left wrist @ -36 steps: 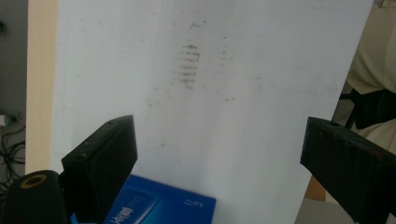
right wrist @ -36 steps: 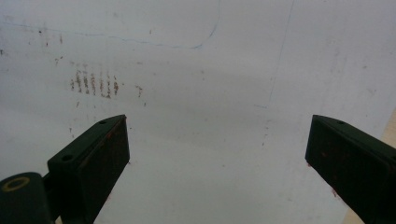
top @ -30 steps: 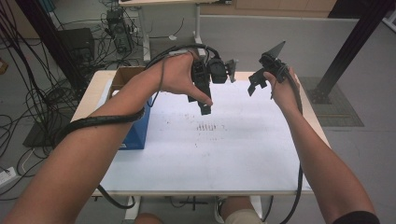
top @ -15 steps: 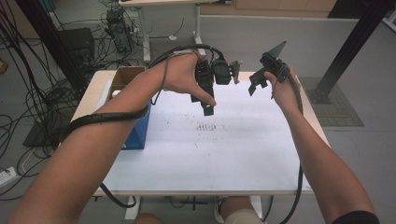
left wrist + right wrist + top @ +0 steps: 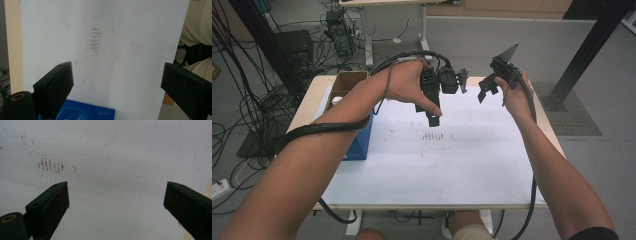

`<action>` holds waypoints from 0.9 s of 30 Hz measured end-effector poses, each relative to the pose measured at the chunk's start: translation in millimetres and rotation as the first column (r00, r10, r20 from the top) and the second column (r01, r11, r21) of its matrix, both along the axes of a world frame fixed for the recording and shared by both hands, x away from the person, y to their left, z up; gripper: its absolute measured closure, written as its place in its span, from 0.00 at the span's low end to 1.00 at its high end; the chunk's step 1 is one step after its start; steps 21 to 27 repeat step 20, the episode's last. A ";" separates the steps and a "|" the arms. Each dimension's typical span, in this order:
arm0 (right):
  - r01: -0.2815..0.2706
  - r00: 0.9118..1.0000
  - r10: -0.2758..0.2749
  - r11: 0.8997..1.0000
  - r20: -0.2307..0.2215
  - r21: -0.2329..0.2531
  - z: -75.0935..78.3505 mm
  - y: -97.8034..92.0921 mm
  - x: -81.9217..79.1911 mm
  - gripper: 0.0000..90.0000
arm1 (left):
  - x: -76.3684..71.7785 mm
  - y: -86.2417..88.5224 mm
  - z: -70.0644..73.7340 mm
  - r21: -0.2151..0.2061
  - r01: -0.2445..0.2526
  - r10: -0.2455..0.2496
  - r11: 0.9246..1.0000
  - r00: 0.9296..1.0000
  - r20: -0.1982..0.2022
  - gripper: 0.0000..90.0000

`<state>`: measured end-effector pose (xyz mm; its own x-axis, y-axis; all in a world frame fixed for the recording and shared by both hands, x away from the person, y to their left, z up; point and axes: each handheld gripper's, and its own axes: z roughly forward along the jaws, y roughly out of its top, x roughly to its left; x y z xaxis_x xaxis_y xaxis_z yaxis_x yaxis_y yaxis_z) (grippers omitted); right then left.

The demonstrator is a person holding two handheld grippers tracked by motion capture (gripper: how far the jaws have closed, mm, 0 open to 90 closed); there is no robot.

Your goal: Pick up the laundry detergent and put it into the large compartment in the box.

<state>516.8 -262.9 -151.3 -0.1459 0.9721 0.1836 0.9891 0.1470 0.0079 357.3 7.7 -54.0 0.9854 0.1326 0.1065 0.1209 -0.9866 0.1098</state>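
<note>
Both grippers are held in the air above the white sheet (image 5: 462, 165) that covers the table (image 5: 309, 100), and nothing is touched by them. The nearest thing to them is a small patch of brownish stains (image 5: 432, 136) on the sheet, a group of short rubbed marks near the middle of the table. In the high view the patch lies just below the tip of the left gripper (image 5: 432, 119), which points down toward the sheet. The same stains (image 5: 94, 40) are seen in the left gripper view beyond the jaws, and in the right gripper view the stains (image 5: 50, 165) lie to the upper left.

The left gripper (image 5: 117, 82) is released: its two black jaws stand wide apart and only bare sheet is seen between them. The right gripper (image 5: 116, 205) is released too, with a wide gap between its jaws and nothing inside. In the high view the right gripper (image 5: 484, 92) is raised over the far edge of the table, well apart from the stains.

A blue box (image 5: 362, 137) is placed on the left side of the table, partly hidden by the left forearm, and its blue box (image 5: 85, 112) top is seen near the lower edge of the left gripper view. A cardboard box (image 5: 347, 82) stands behind it at the far left corner.
</note>
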 end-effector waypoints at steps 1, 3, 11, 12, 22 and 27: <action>0.000 1.000 0.000 1.000 0.001 0.001 0.0 -0.4 -0.3 0.07 | -0.3 0.1 0.2 0.000 0.000 0.000 1.000 1.000 0.000 0.12; -0.001 1.000 0.001 1.000 0.001 0.000 0.2 -0.3 -0.6 0.07 | -1.5 0.8 0.2 -0.002 0.000 0.000 1.000 1.000 0.003 0.12; -0.005 1.000 0.005 1.000 0.001 0.000 0.7 2.0 -1.9 0.07 | -3.5 3.1 -0.4 -0.002 -0.004 0.004 1.000 1.000 0.003 0.12; -0.005 1.000 0.005 1.000 0.001 -0.002 0.7 2.6 -2.0 0.07 | -3.3 3.5 -0.4 -0.002 -0.004 0.004 1.000 1.000 0.001 0.12; -0.008 1.000 0.008 1.000 0.002 -0.003 0.6 4.0 -3.2 0.07 | -4.2 6.0 -1.1 -0.006 -0.008 0.008 1.000 1.000 -0.001 0.12; -0.008 1.000 0.008 1.000 0.002 -0.003 0.6 4.0 -3.2 0.07 | -4.2 6.0 -1.1 -0.006 -0.008 0.008 1.000 1.000 -0.001 0.12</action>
